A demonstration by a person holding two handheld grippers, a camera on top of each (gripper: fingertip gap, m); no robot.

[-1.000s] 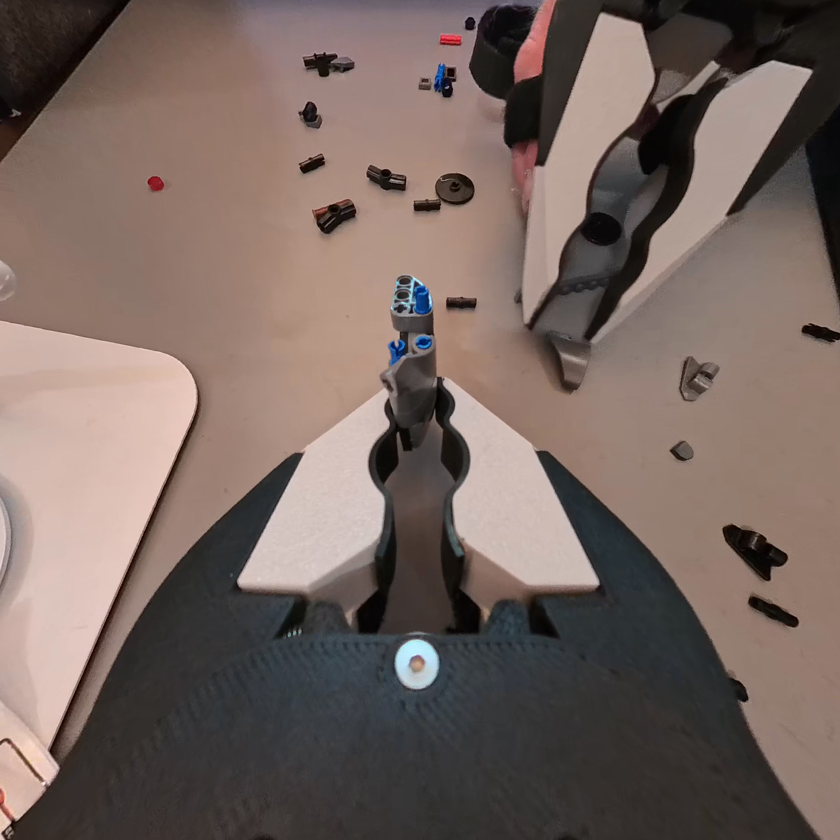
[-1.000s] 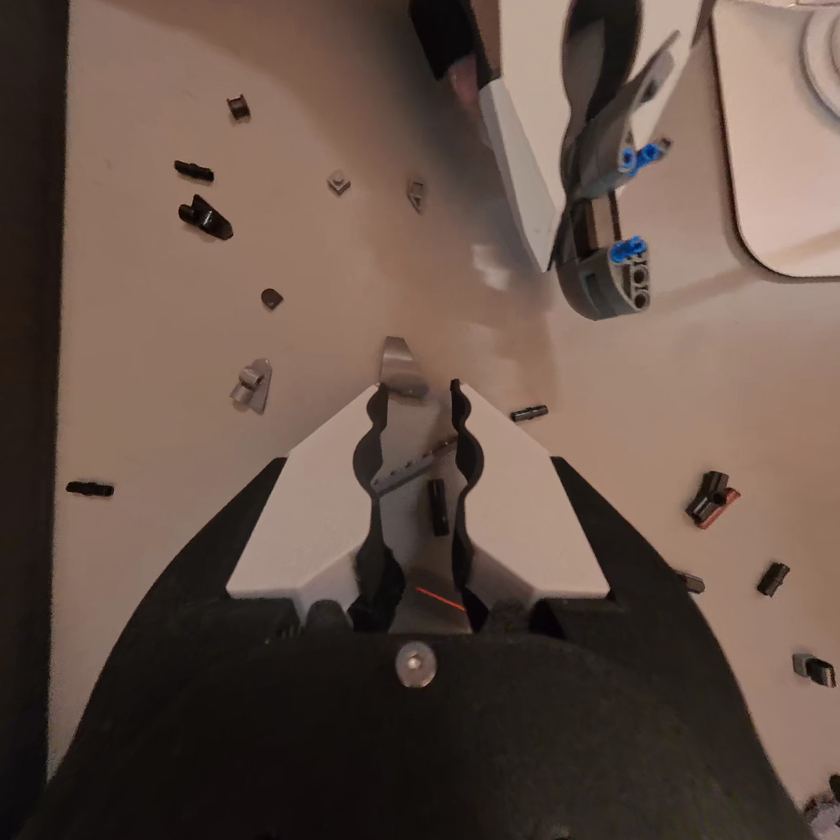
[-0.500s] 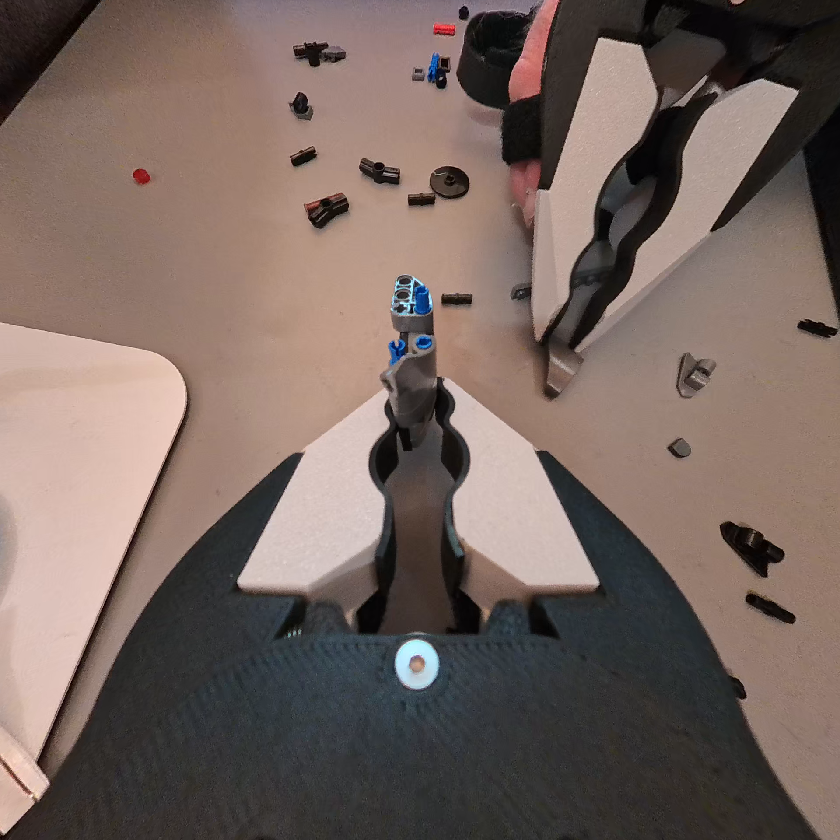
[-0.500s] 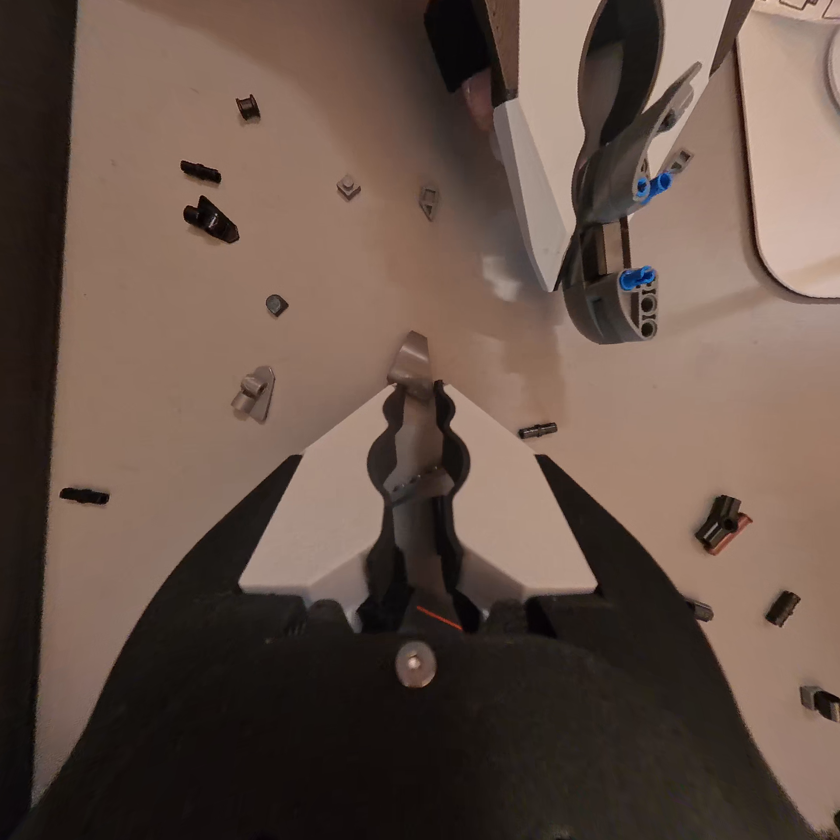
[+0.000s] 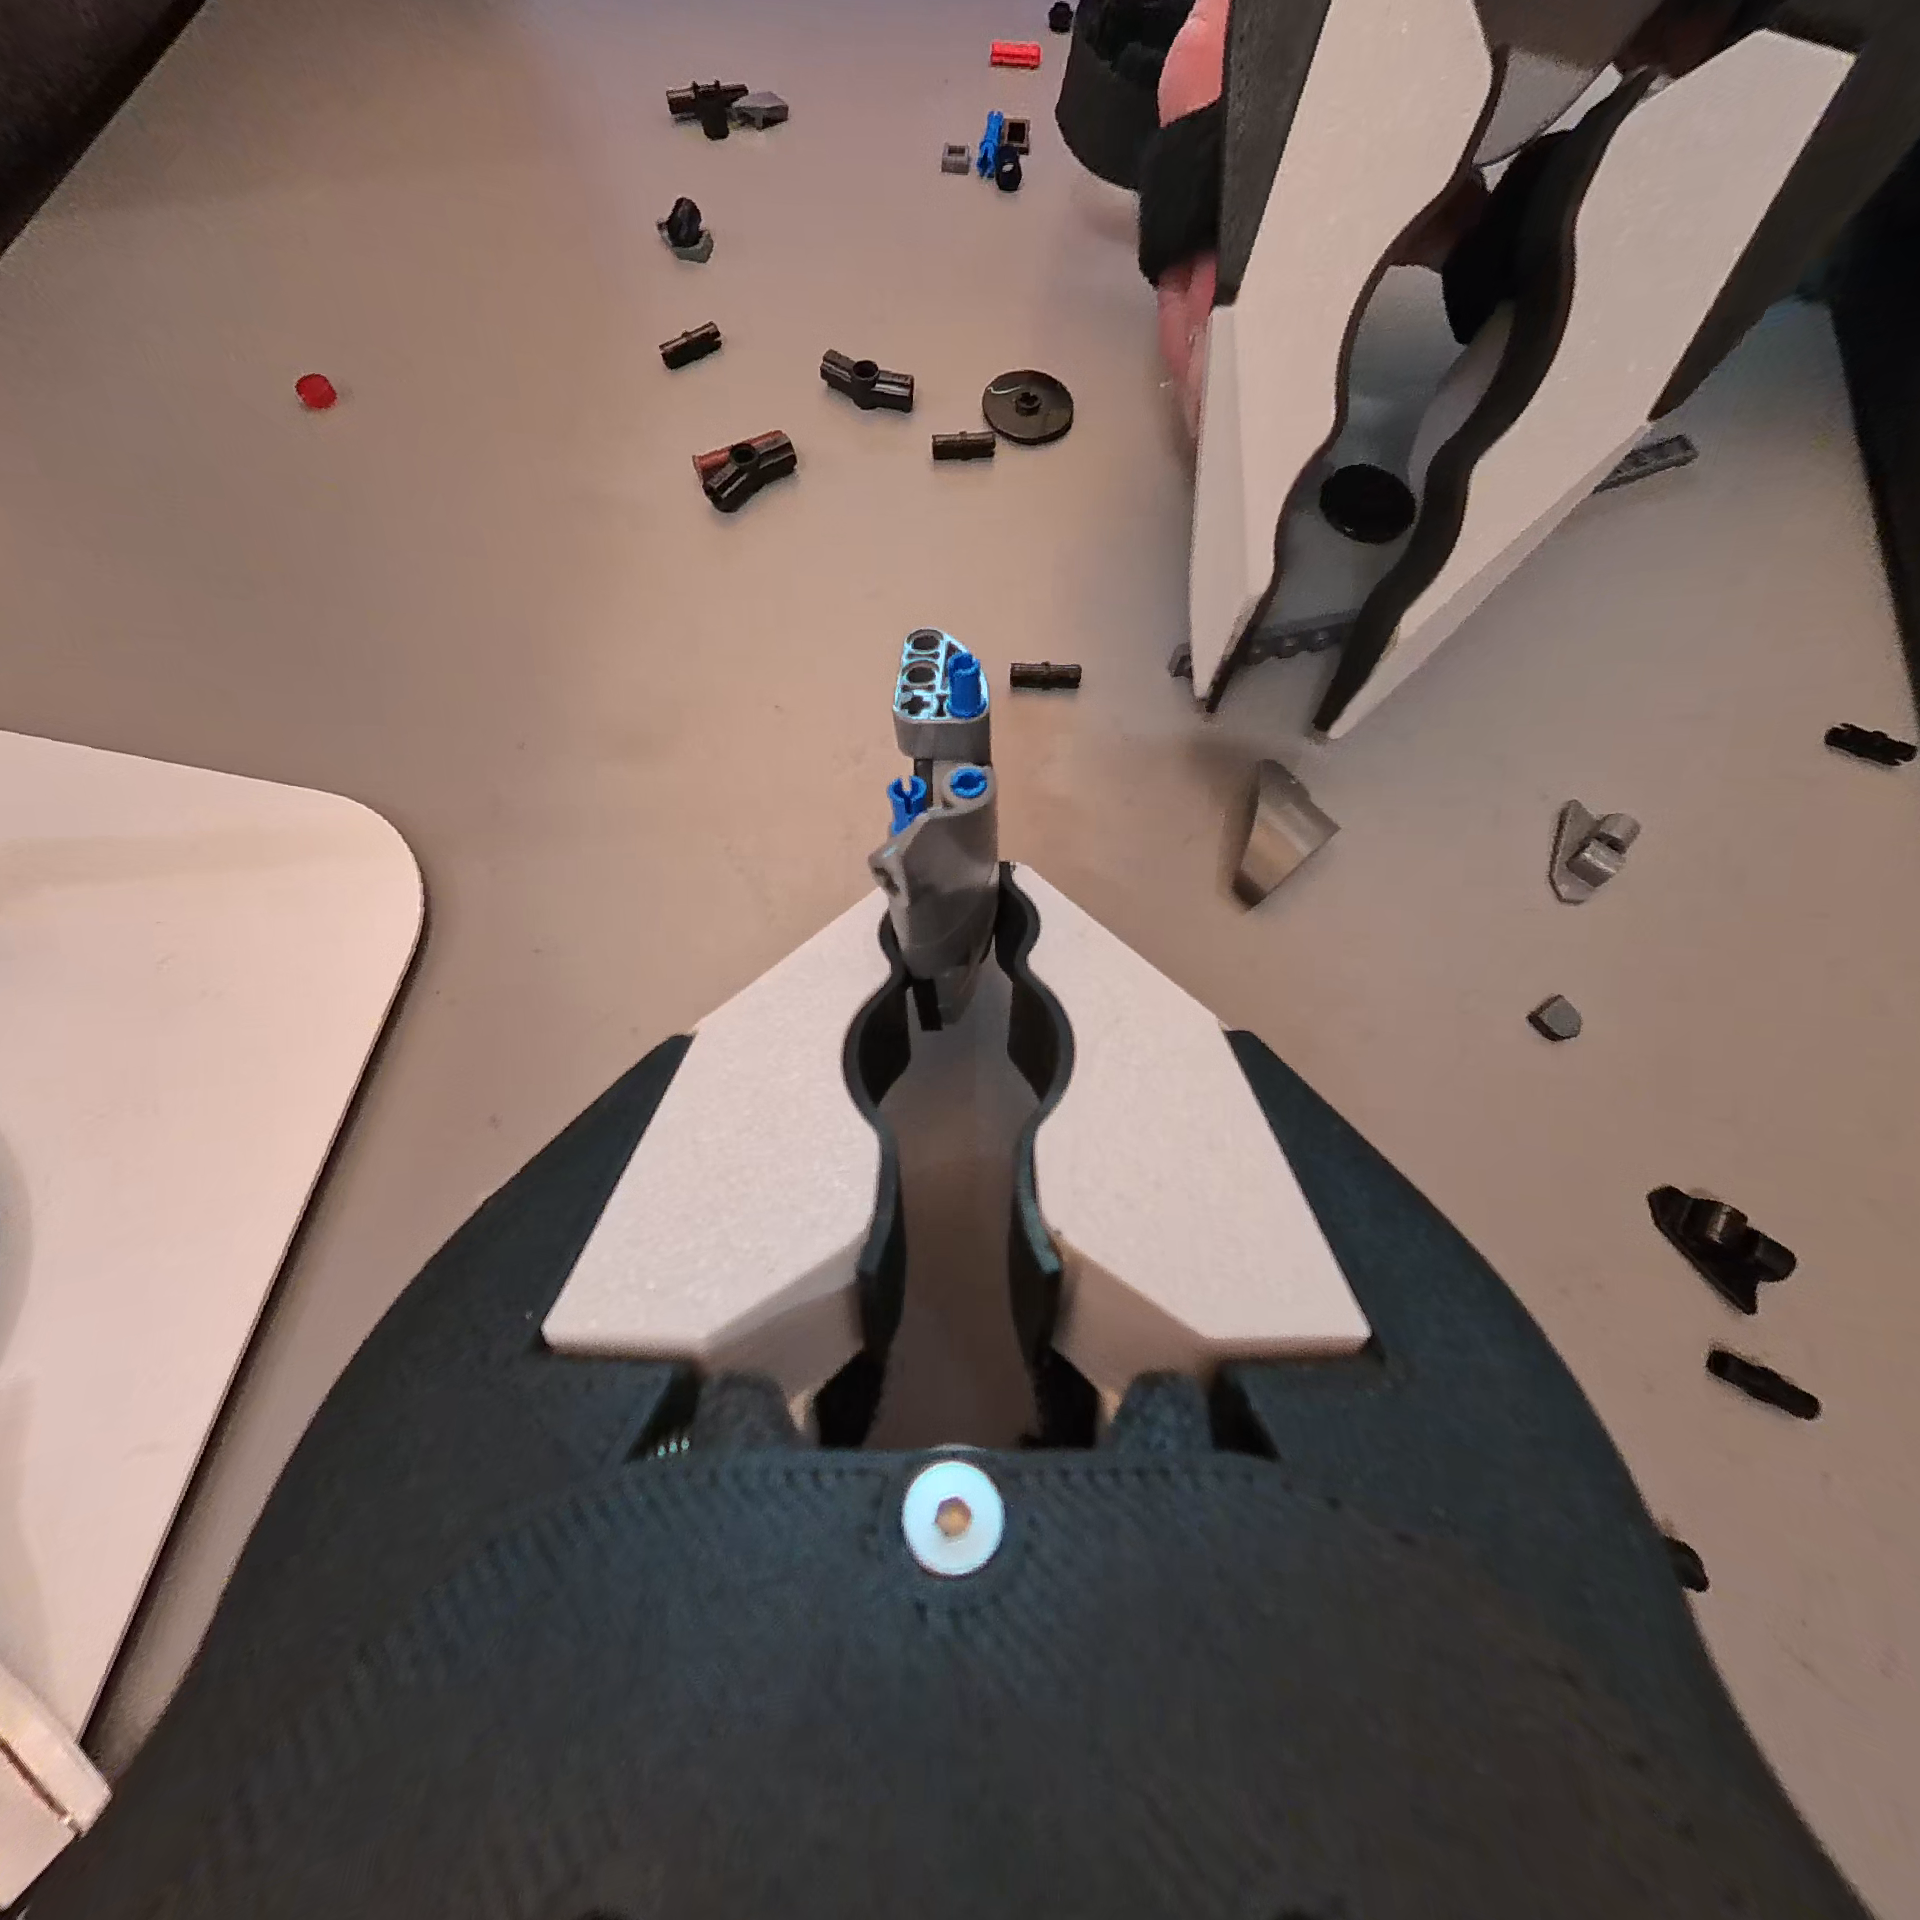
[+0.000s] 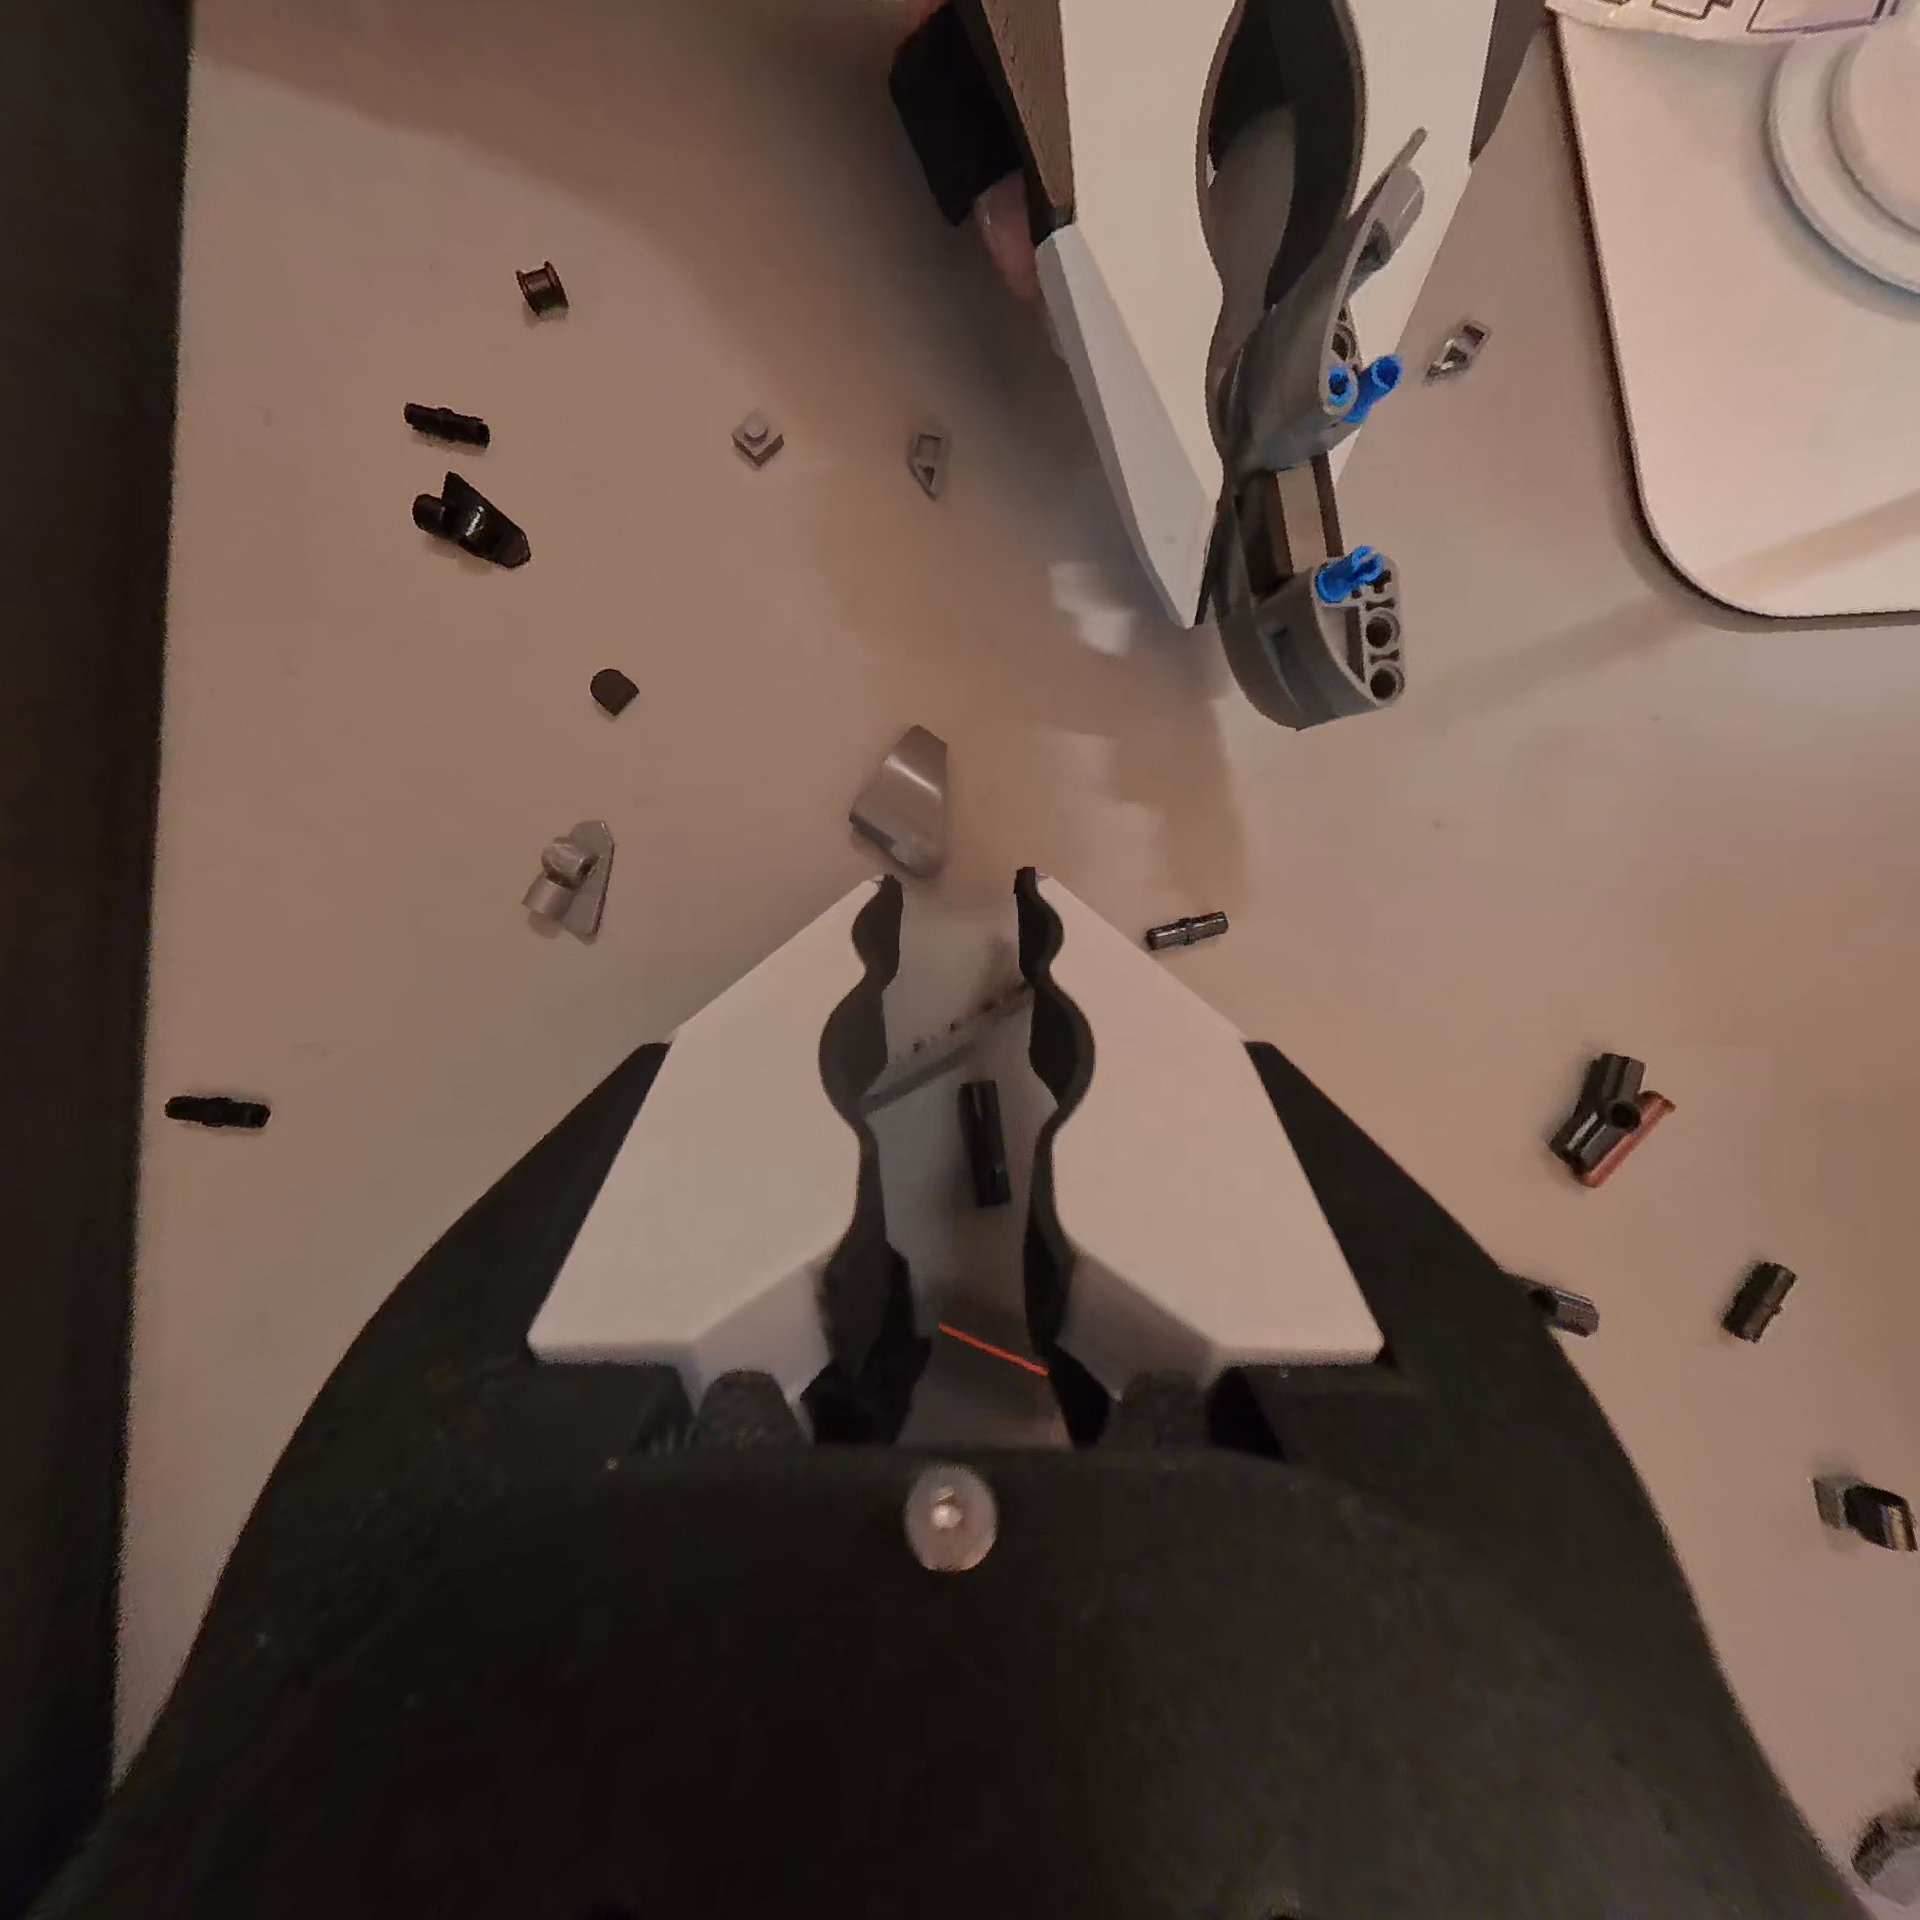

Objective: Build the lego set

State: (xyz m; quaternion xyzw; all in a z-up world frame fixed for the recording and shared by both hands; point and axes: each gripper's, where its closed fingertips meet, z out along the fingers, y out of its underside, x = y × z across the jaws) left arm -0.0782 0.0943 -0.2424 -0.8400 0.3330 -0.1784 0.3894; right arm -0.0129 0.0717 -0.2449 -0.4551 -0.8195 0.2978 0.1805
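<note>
Grey curved assembly with blue pins sits clamped at the very tips of the left gripper, raised off the desk and pointing forward, probably so its open holes stay reachable for the next part. Three blue pins show on it in the left wrist view: two on the lower section, one on the upper.

The right gripper is parted, with nothing between its fingers, tips low over the desk just beside a small grey curved piece that lies free. A thin grey toothed strip and one short black tube lie on the desk in the gap between its fingers, untouched as far as I can tell. Judging by that, it is placed for a pick-up of the curved piece or the strip.

Loose parts are spread out, likely for easy single picks. The left wrist view shows one red round stud, one black disc, one grey clip piece and one red pin. A pale board lies at the left edge.
</note>
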